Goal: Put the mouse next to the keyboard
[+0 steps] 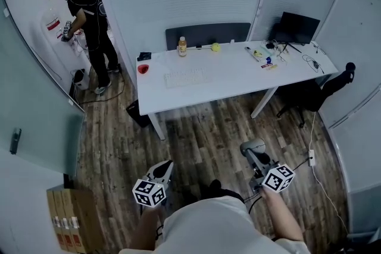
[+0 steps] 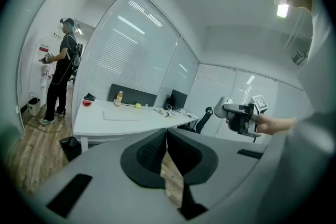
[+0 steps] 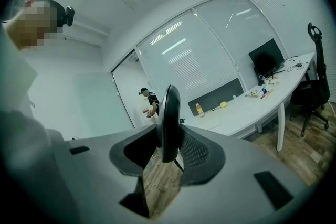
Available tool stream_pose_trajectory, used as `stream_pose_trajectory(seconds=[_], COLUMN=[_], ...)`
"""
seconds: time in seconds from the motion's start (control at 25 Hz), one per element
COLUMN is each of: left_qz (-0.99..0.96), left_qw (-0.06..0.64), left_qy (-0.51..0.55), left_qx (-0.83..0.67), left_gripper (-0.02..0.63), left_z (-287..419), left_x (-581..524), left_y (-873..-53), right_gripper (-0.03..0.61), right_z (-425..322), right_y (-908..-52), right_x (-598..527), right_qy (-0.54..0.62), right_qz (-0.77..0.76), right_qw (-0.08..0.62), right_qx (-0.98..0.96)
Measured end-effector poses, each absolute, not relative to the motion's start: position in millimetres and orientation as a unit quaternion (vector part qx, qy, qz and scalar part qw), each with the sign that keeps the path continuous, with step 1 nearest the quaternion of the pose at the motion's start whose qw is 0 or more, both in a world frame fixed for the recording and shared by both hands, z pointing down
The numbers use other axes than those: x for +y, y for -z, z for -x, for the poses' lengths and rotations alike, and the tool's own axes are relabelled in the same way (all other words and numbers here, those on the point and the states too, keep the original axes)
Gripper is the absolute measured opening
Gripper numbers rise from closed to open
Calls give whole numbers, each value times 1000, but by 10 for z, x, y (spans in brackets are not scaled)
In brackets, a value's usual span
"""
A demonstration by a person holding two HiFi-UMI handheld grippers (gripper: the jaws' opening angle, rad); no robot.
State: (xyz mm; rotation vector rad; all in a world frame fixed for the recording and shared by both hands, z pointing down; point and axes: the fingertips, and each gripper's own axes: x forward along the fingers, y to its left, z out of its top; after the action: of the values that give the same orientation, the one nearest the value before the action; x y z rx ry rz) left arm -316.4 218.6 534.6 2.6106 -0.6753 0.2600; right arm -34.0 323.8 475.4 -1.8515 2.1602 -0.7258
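A strip of wood floor (image 1: 208, 140) is seen betw. the grippers and the near edge of the white desk (image 1: 238, 77), which is set at 12 o'clock w/ its left end closer. A black bin (image 1: 136, 113) is tucked by the desk's left leg at 11 o'clock. A black office chair (image 1: 315, 92) is parked at the desk's right end, approx. 1–2 o'clock. The room is closed by glass walls at 9 and 3 o'clock. A cardboard box (image 1: 68, 220) is stood against the left wall at 8 o'clock. A white power strip (image 1: 311, 156) w/ its cable is laid on the floor at 3 o'clock, near the right gripper.

On the desk top, a white keyboard (image 1: 187, 77) is laid near the front edge at 12 o'clock. A bottle (image 1: 182, 46) and a yellow ball (image 1: 215, 47) are placed behind it, along a dark back panel (image 1: 208, 34). A red bowl (image 1: 142, 68) is set at the left end, and a monitor (image 1: 296, 28) w/ small clutter at the right end. A second person (image 1: 89, 27) is seen standing at 10–11 o'clock, beyond the partition.

The left gripper (image 1: 165, 166) is held low over the floor w/ its jaws pressed together and nothing betw. them. The right gripper (image 1: 255, 154) is clamped on the mouse (image 1: 252, 146), which is held on edge betw. the pads. The mouse is thus kept over the floor, well apart from the keyboard.
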Motion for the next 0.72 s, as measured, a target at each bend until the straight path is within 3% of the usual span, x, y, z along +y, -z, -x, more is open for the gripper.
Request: stream_pose_trajectory(seconds=[0.72], left_qz=[-942], left_qw=[208], left_qy=[-66], left_qx=[-254], left_gripper=[21], left_z=[2568], left_x=[1506], left_y=[-5211], right_gripper=[141], right_z=[-212], right_y=[-4862], right_x=[2491], right_qy=[255], right_qz=[613], right_qw=[105], right_qx=[741])
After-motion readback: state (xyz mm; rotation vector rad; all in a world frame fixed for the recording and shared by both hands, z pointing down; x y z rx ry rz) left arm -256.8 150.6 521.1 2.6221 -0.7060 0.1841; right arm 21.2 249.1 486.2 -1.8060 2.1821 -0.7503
